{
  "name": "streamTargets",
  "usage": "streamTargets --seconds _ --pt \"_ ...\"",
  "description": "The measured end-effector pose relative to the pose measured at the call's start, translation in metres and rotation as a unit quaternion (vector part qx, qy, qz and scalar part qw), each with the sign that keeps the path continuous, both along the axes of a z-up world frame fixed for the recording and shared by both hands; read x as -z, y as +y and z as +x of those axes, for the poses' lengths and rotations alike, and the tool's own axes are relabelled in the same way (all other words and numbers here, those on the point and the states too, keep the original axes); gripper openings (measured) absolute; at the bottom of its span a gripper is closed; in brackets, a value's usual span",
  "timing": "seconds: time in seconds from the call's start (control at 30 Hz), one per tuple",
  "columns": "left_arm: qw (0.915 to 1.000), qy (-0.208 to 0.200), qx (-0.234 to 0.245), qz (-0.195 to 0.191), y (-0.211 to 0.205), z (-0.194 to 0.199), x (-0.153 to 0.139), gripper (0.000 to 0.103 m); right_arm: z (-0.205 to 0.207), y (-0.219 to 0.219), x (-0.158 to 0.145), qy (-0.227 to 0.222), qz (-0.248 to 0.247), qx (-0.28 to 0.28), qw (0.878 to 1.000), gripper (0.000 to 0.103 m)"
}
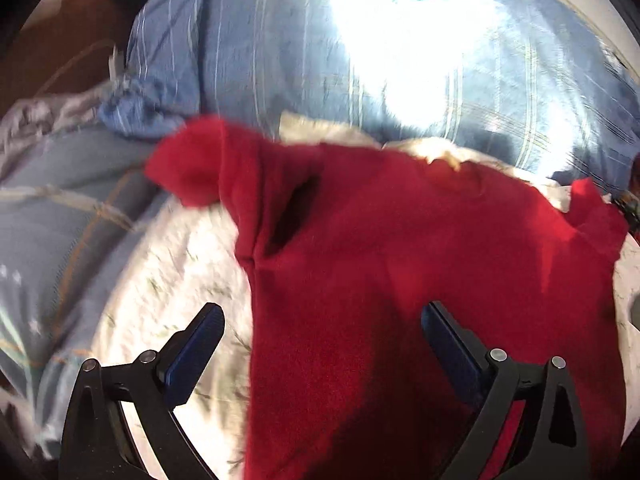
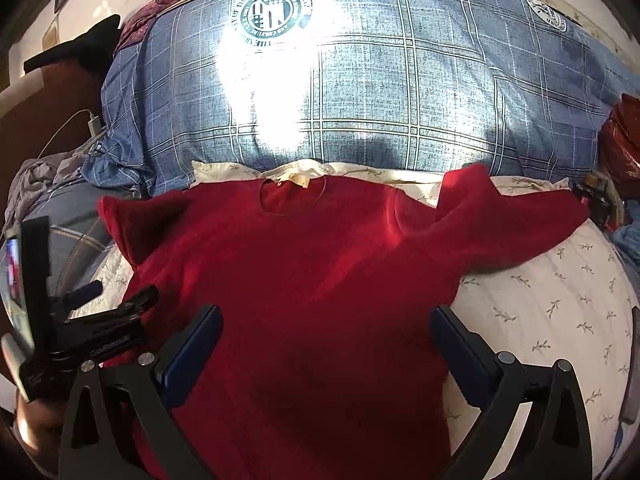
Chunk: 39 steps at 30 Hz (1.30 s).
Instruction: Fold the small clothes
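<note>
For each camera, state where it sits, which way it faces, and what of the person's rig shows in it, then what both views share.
Left wrist: on the left gripper, angled down at the red top; its own open jaws show.
Right wrist: on the right gripper, angled down along the red top towards the blue checked pillow; its open jaws show, with the left gripper at lower left.
Shared: top, pillow, floral sheet.

Bedroom: bed w/ pillow [image 2: 360,92]
</note>
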<state>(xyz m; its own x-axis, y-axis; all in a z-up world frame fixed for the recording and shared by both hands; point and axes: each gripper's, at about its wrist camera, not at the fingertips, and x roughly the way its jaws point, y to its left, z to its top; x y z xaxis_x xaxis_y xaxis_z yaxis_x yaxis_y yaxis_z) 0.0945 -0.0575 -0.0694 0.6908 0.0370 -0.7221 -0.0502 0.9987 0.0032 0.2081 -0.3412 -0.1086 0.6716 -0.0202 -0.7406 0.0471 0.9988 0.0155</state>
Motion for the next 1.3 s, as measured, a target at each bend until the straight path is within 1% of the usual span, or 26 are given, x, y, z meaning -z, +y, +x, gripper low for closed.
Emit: streamTargets --seconds 0.1,0.13,0.23,0.3,0.37,0.43,0.5,0.57,0.63,0.77,0.93,1.13,1.23,1.3 --pt "0.9997 -0.022 0.002 0.007 0.0 -0.01 -0.018 0.099 0.003 -0.003 -0.005 -0.011 0.018 0.005 1.0 0.103" --pt "0.9996 -0.026 0.003 0.004 0.001 -0.013 -0.023 0.099 0.005 -0.005 -0.007 -0.013 0.03 0.007 0.999 0.103" --pt "0.9993 -0.036 0.001 -0.001 0.003 -0.021 -0.035 0.099 0.011 -0.003 -0.009 -0.01 0.046 0.006 0.999 0.103" --pt "0.999 -0.044 -0.003 0.0 0.005 -0.025 -0.041 0.099 0.015 0.001 -0.011 -0.012 0.043 0.003 0.999 0.103" --pt "0.999 -0.045 -0.003 -0.001 0.008 -0.028 -0.046 0.099 0.019 0.006 -0.013 -0.013 0.028 -0.002 1.0 0.103" --pt "0.9991 -0.041 -0.006 -0.009 0.014 -0.027 -0.049 0.099 0.022 0.011 -0.013 -0.013 0.016 -0.009 1.0 0.103" --pt "0.9991 -0.034 -0.015 -0.02 0.026 -0.017 -0.052 0.099 0.026 0.014 -0.013 -0.006 0.017 -0.022 1.0 0.103" --pt "0.9984 -0.037 -0.031 -0.029 0.037 -0.013 -0.056 0.099 0.028 0.018 -0.012 -0.003 0.018 -0.03 0.999 0.103" --pt "0.9977 -0.041 -0.045 -0.029 0.046 -0.007 -0.06 0.099 0.029 0.022 -0.012 -0.006 0.013 -0.034 0.999 0.103" --pt "0.9971 -0.044 -0.057 -0.026 0.051 -0.003 -0.062 0.099 0.031 0.031 -0.009 -0.005 0.004 -0.043 0.999 0.102" --pt "0.997 -0.044 -0.059 -0.025 0.052 0.001 -0.06 0.099 0.032 0.036 -0.005 -0.001 0.001 -0.045 0.999 0.102" --pt "0.9965 -0.041 -0.064 -0.035 0.064 0.006 -0.06 0.099 0.033 0.035 -0.005 0.0 0.002 -0.042 0.999 0.103" --pt "0.9959 -0.036 -0.067 -0.05 0.078 0.014 -0.063 0.099 0.034 0.034 -0.003 0.006 0.002 -0.041 0.999 0.103" --pt "0.9927 -0.038 -0.086 -0.075 0.099 0.023 -0.066 0.099 0.035 0.033 -0.001 0.009 0.002 -0.04 0.999 0.103"
